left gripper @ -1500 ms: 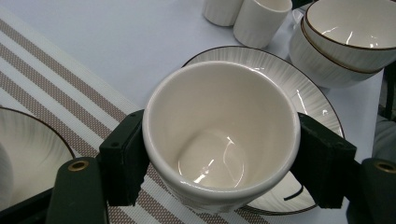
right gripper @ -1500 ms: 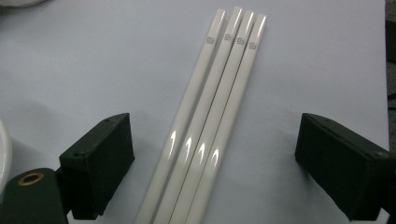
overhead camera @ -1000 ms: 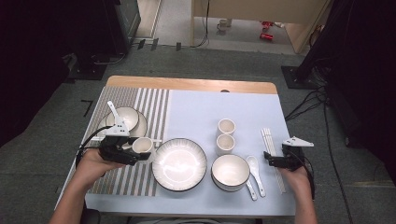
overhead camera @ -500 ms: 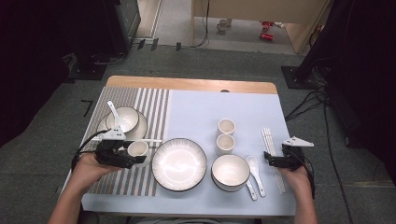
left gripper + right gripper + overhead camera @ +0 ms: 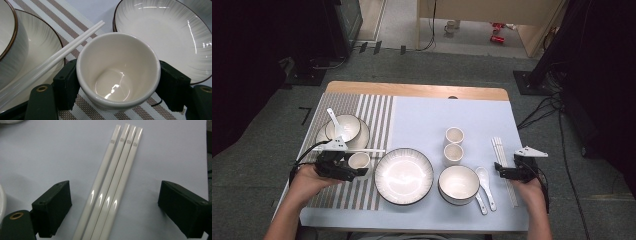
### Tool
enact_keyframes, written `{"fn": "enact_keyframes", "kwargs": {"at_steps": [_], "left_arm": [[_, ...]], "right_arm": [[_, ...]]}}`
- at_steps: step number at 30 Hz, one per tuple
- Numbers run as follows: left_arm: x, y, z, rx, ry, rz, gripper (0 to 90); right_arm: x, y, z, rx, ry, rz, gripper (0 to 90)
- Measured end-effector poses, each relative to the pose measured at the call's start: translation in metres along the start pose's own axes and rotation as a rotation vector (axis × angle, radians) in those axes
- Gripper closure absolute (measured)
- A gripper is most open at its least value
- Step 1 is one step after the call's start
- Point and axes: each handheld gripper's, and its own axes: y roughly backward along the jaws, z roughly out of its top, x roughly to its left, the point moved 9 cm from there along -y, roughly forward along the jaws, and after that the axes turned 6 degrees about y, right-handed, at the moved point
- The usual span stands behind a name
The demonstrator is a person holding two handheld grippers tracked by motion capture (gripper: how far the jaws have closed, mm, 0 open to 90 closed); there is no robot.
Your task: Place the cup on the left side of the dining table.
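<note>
Glazed cream ceramic throughout: fig. shows a place-setting job mid-step, w/ the left tool (image 5: 117, 82) clamped on a small handleless cup (image 5: 117, 70), black pads pressing its wall on both sides; cup looks held just over the striped mat (image 5: 372, 112), immediately left of the large plate (image 5: 404, 175), which serves as landmark. Step in hand, as judged: carrying or placing this cup beside the plate. Next move prob. calls for lowering it level until the base sits flat, then easing the pads apart w/o tipping the smooth, slippery wall. Behind the cup lie white chopsticks (image 5: 57, 55), slim glossy rods, resting across a saucer; a bowl w/ spoon (image 5: 343, 127) stands up-left of the plate. Right of the plate: deep bowl (image 5: 458, 184), spoon (image 5: 484, 182), two more cups (image 5: 454, 145). Right tool (image 5: 117, 207) stands wide open, holding nothing, jaws astride four chopsticks (image 5: 112, 185) lying side by side on the pale blue worktop (image 5: 422, 115), far right of the plate; these are rounded, shiny, likely to roll when pinched. Plate and bowls: ribbed glaze, dark rims.
</note>
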Motion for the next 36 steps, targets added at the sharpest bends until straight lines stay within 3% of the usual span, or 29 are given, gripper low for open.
{"fn": "enact_keyframes", "kwargs": {"at_steps": [25,36], "left_arm": [[0.001,-0.011,-0.008,0.036,-0.024,0.01,27.7],[0.001,-0.01,-0.009,0.05,-0.013,0.004,27.2]], "right_arm": [[0.0,0.0,0.0,0.0,0.0,0.0,11.2],[0.0,0.0,0.0,-0.001,0.0,-0.001,11.2]]}}
